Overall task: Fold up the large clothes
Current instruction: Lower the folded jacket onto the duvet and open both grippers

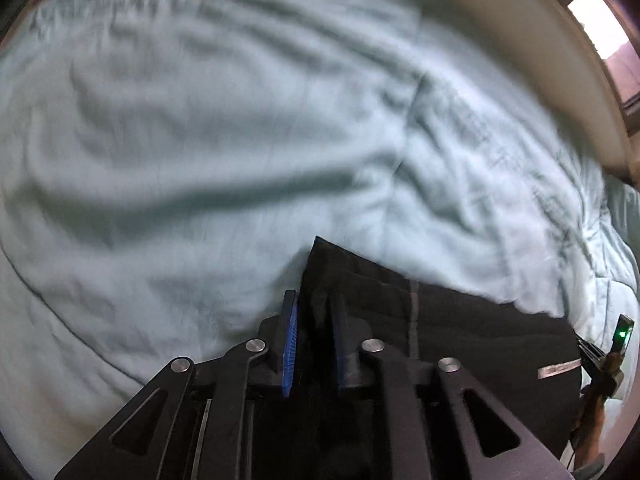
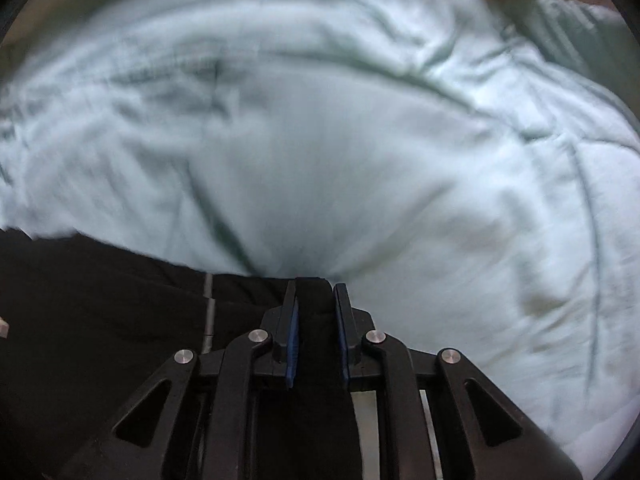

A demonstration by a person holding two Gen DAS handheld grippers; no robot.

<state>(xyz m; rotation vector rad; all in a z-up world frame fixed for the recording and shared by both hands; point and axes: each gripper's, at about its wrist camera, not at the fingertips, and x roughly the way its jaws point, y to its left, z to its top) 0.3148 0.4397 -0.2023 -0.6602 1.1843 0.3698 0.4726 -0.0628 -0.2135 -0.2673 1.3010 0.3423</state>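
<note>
A black garment (image 1: 460, 332) with a thin grey stripe lies over a pale green quilt (image 1: 200, 140). My left gripper (image 1: 314, 304) is shut on a corner of the black garment; the cloth sticks up between its blue pads. In the right wrist view the same black garment (image 2: 100, 320) spreads to the left, and my right gripper (image 2: 314, 292) is shut on a fold of it, with dark cloth filling the gap between the fingers. Both views are blurred.
The pale green quilt (image 2: 360, 140) covers a bed and fills most of both views. A beige headboard or wall (image 1: 520, 32) curves along the top right. The other gripper's body with a green light (image 1: 622, 334) shows at the right edge.
</note>
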